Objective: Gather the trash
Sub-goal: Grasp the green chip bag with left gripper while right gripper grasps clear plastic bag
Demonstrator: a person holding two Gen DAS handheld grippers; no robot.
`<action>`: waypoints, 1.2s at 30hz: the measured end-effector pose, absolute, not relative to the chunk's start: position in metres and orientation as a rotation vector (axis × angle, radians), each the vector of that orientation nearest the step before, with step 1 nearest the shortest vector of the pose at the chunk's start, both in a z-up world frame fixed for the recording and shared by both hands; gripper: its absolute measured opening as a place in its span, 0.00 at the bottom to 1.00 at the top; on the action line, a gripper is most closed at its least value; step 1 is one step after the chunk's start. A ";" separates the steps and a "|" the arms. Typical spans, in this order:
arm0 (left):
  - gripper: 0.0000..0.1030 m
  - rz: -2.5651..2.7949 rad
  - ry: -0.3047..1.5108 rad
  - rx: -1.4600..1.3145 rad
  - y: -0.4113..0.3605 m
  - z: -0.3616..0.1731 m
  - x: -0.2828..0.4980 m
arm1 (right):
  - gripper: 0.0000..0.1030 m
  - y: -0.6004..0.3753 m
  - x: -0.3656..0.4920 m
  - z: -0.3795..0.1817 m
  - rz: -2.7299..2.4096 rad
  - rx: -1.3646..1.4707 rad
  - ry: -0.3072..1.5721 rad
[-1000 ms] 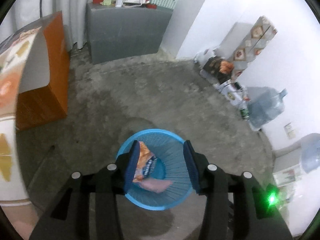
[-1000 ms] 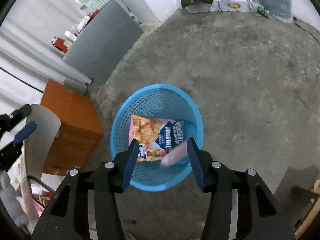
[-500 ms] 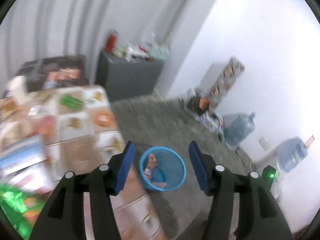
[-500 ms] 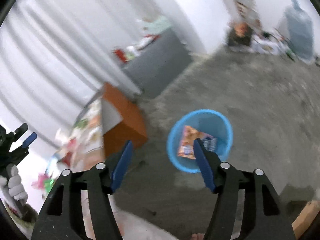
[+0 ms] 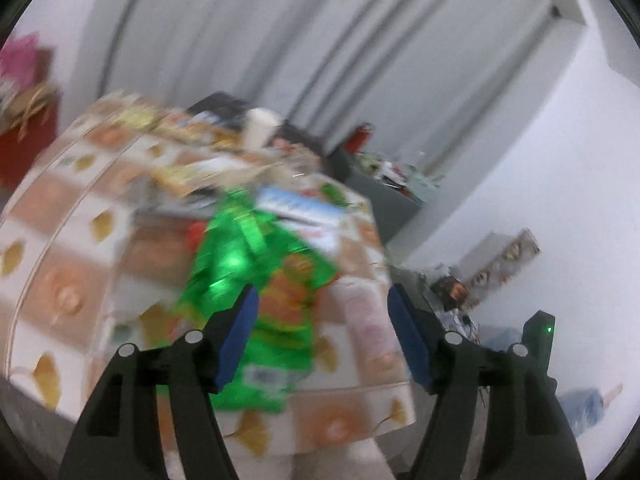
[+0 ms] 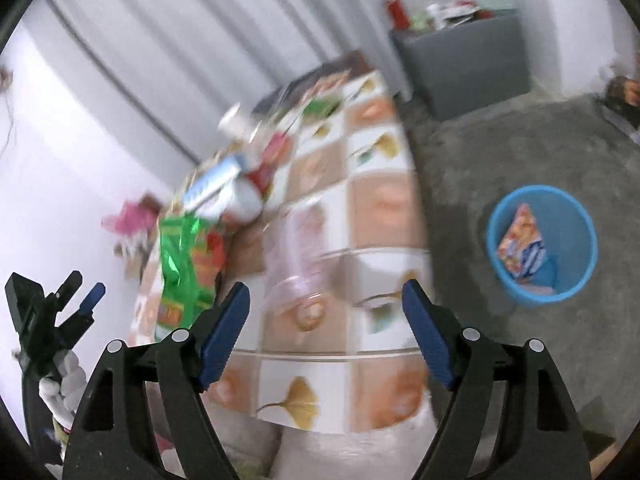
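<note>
Both views are blurred by motion. A green snack bag point(image 5: 256, 296) lies on the patterned tablecloth of the table point(image 5: 64, 240). My left gripper point(image 5: 320, 320) hangs over the table's near edge, jaws opening, with nothing pressed between its pads; the bag's right part shows between them. My right gripper point(image 6: 326, 316) is also opening and empty, above a clear plastic bottle point(image 6: 296, 264) that lies on the table point(image 6: 380, 204). The green bag point(image 6: 180, 260) lies left of it. The blue basket point(image 6: 542, 246) stands on the floor at the right with a snack wrapper point(image 6: 520, 244) inside. The left gripper point(image 6: 76, 300) shows at the far left, in a gloved hand.
More packets, a white cup point(image 5: 258, 128) and a white-and-red bottle point(image 6: 248, 196) clutter the table's far side. A grey cabinet point(image 6: 468, 64) with bottles stands against the curtain. Boxes and water jugs point(image 5: 588, 404) line the white wall. Bare concrete floor point(image 6: 520, 152) surrounds the basket.
Both grippers rose from over the blue basket and swung to the table. Their jaws widened. The wrapper and a pink item now lie in the basket.
</note>
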State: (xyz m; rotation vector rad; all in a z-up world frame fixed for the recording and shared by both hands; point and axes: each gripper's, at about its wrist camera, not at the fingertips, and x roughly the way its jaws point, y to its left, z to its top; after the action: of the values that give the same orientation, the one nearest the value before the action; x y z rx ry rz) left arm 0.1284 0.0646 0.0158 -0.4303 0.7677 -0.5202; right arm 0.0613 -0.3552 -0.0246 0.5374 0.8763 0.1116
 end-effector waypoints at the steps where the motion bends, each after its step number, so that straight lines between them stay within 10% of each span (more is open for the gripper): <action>1: 0.63 -0.497 0.776 -0.439 0.073 0.010 0.128 | 0.74 -0.346 0.069 -0.027 0.119 0.514 0.895; 19: 0.64 -0.540 0.970 -0.446 0.095 -0.083 0.225 | 0.75 -0.303 0.142 -0.053 0.093 0.367 1.053; 36: 0.20 -0.515 1.004 -0.189 0.067 -0.097 0.228 | 0.67 -0.272 0.156 -0.068 0.083 0.198 1.106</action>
State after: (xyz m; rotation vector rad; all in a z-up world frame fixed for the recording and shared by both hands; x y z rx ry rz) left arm 0.2281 0.0671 -0.0969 -0.1894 1.0038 -0.5147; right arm 0.1562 -0.2720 -0.0684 0.1978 1.1055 0.0830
